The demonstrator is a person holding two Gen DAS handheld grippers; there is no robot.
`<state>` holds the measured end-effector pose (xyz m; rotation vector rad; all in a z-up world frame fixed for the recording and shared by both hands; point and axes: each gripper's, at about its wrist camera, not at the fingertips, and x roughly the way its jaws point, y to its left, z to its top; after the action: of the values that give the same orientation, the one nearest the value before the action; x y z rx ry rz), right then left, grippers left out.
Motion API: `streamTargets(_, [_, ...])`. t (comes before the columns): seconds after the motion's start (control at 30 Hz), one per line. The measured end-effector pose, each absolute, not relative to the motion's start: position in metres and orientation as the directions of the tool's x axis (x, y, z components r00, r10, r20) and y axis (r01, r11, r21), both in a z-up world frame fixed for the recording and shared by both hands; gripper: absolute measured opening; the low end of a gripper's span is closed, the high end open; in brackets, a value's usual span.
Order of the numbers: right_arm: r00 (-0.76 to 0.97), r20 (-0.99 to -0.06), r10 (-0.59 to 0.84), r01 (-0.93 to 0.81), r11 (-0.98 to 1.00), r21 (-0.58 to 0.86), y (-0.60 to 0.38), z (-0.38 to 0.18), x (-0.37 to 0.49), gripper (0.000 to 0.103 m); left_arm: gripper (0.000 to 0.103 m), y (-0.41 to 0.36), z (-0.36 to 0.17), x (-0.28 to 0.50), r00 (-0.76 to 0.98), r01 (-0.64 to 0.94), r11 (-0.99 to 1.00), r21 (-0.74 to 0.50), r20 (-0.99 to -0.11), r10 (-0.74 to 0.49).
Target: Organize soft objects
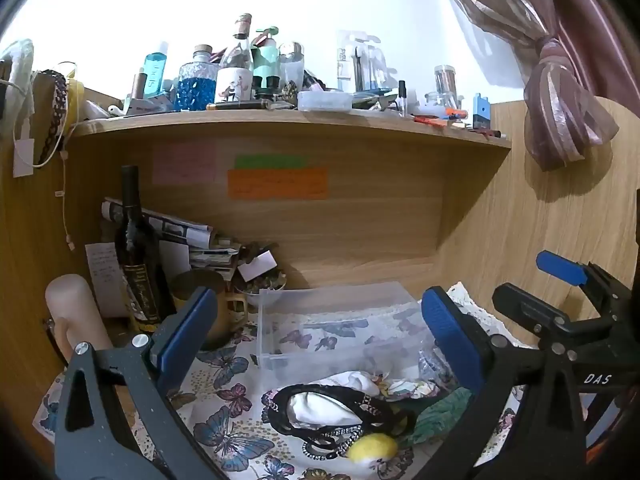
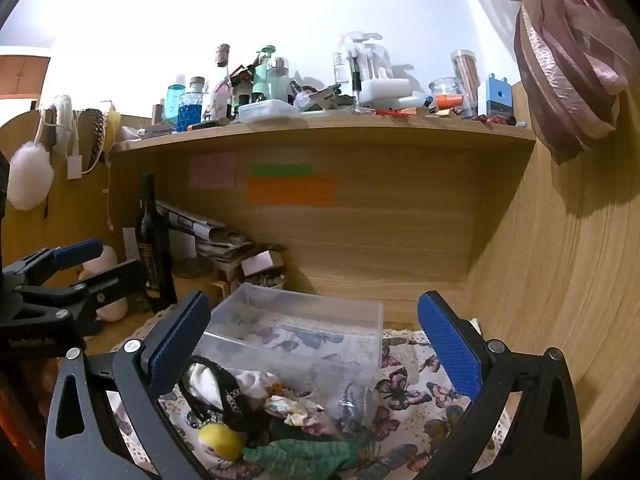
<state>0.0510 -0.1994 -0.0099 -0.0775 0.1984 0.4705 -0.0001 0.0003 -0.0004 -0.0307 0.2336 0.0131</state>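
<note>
A clear plastic box [image 1: 332, 320] [image 2: 296, 320] stands empty on a butterfly-print cloth [image 1: 224, 432] [image 2: 404, 400]. In front of it lies a heap of soft things: a black patterned headband [image 1: 340, 420] [image 2: 224, 392] around a white cloth [image 1: 320, 406] [image 2: 204, 380], a yellow pom-pom [image 1: 372, 446] [image 2: 220, 440], a green cloth [image 1: 436, 412] [image 2: 304, 452] and a floral scrunchie [image 1: 408, 388] [image 2: 296, 408]. My left gripper [image 1: 320, 340] is open above the heap. My right gripper [image 2: 316, 344] is open too; it shows at the right edge of the left wrist view [image 1: 560, 280].
A dark bottle [image 1: 134, 248] [image 2: 154, 248], a mug [image 1: 212, 308], papers and a pale cylinder [image 1: 76, 316] crowd the desk's left. A shelf [image 1: 288, 122] [image 2: 320, 128] overhead carries several bottles. A wooden wall [image 2: 560, 280] and a curtain [image 1: 560, 100] stand at right.
</note>
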Motion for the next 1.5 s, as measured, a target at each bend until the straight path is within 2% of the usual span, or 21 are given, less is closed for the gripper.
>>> streamTargets(0.3, [0.871, -0.207, 0.445, -0.460, 0.888, -0.025, -0.200, -0.009, 0.049, 0.103, 0.103, 0.000, -0.002, -0.006, 0.978, -0.010, 0.999, -0.039, -0.210, 0.002])
streamTargets(1.5, [0.868, -0.199, 0.454, -0.467, 0.884, -0.018, -0.201, -0.007, 0.046, 0.103, 0.103, -0.006, 0.000, -0.009, 0.976, 0.003, 1.000, -0.023, -0.217, -0.008])
